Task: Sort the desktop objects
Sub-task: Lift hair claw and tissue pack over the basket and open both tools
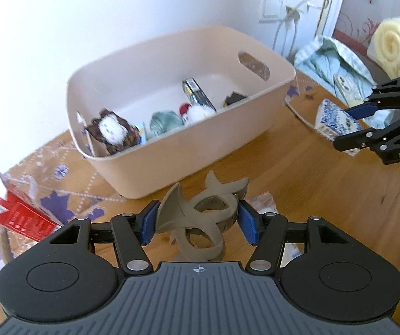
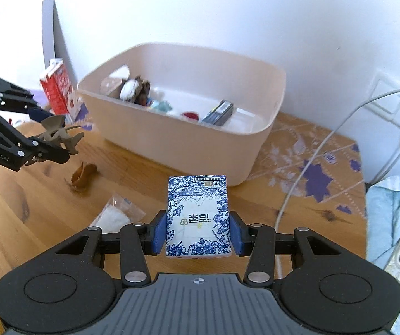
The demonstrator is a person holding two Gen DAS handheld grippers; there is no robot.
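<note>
Jaws of both grippers are clenched on loads. Left gripper [image 1: 197, 223] grasps a brown hair claw clip [image 1: 200, 220] across its looped body, held above the worktop [image 1: 311, 195], just short of the beige bin [image 1: 172, 150]. Right gripper [image 2: 198, 233] grasps a blue-and-white tissue pack [image 2: 197, 217] by its long sides, also raised and facing the bin. Judged: the clip is light, rigid and irregular, liable to pivot between pads; the pack is light and soft, and will yield if squeezed harder. Both grippers point forward and slightly downward toward the bin. A second, amber clip [image 2: 82, 176] lies on the worktop.
</note>
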